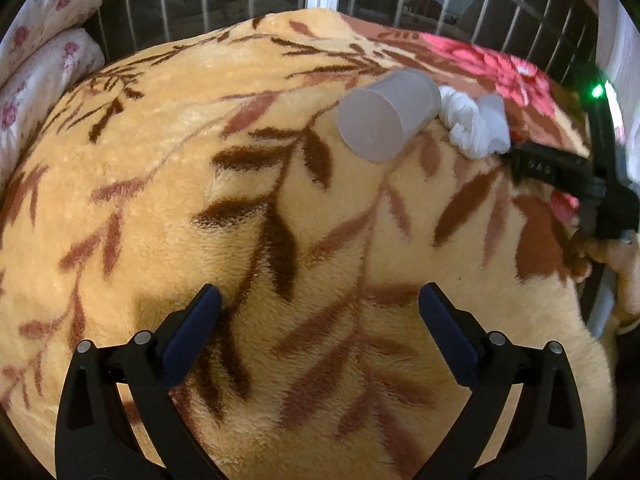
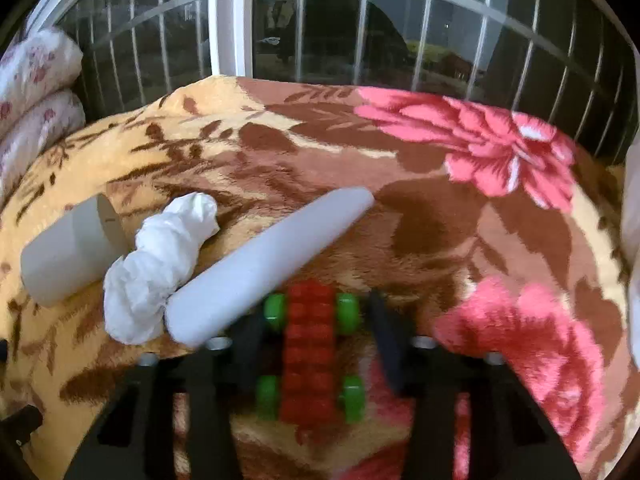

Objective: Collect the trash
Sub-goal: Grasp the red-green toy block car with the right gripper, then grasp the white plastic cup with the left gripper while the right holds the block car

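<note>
Blanket [image 2: 280, 168]: tan plush with brown leaf sprays and pink blooms; cup [image 1: 384, 116]: frosted translucent grey-white; crumpled tissue [image 2: 160, 264]: white; foam stick [image 2: 272, 260]: plain white; toy car [image 2: 310, 356]: red studded body, green wheels; pillows [image 1: 44, 52]: white with small pink roses

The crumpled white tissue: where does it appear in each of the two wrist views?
Left wrist view: the crumpled white tissue lies upper right, just right of the frosted plastic cup that lies on its side.
Right wrist view: the tissue lies left of centre, between the cup and a white tapered tube.
Shared landmark: the cup.
</note>
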Demonstrator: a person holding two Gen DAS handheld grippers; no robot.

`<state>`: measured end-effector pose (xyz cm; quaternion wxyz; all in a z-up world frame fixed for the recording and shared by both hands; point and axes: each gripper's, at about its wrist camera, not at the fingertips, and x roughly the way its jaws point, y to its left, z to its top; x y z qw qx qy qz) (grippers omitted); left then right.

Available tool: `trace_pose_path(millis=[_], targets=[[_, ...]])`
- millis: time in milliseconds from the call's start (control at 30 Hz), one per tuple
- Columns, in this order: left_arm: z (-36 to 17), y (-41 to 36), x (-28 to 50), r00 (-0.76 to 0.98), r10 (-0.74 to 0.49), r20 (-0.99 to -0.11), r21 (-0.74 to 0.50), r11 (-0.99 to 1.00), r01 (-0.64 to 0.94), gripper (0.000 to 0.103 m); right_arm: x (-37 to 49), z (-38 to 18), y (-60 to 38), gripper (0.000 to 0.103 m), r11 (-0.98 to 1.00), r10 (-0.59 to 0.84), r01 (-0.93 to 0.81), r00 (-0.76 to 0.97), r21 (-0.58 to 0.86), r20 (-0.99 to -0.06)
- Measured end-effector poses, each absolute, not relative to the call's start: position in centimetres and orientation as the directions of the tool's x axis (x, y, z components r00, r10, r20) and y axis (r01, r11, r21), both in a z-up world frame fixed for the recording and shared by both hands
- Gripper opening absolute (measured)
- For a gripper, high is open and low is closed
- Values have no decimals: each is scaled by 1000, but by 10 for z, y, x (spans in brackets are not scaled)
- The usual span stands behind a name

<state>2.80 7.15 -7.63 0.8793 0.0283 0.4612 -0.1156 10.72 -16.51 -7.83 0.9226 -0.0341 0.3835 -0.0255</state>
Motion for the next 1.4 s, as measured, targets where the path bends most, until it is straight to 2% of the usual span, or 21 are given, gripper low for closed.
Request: trace_pose_path(millis=[133, 267, 433, 567, 700, 967, 1200, 1400], targets=[[-82, 57, 28, 544, -84, -835, 59, 969, 240, 96, 93, -73, -160, 38, 995, -97, 41, 708, -95, -700], [-82, 62, 29, 539, -100, -836, 37, 970, 238, 96, 48, -53, -162, 38, 997, -39, 70, 729, 17, -684], [-83, 61, 28, 543, -99, -834, 41, 970, 238, 96, -48, -22, -144, 38, 983, 54, 62, 799, 172, -599], [-83, 57, 27, 544, -78, -835, 62, 970, 234, 96, -106, -28, -132, 38, 969, 72, 62, 854, 239, -515], [-77, 53, 27, 551, -47, -833, 101, 967, 235, 97, -113, -29, -139, 38, 967, 106, 28, 859, 254, -501], [-9, 30, 56, 629, -151, -763, 116, 925, 363, 96, -127, -25, -176, 38, 938, 101, 74, 876, 338, -471], [-35, -13, 85, 626, -132, -768, 267, 824, 501, 97, -133, -27, -200, 38, 916, 71, 125, 885, 380, -461], [-51, -13, 126, 567, -173, -805, 178, 842, 509, 96, -125, -30, -201, 38, 914, 67, 135, 879, 381, -472]])
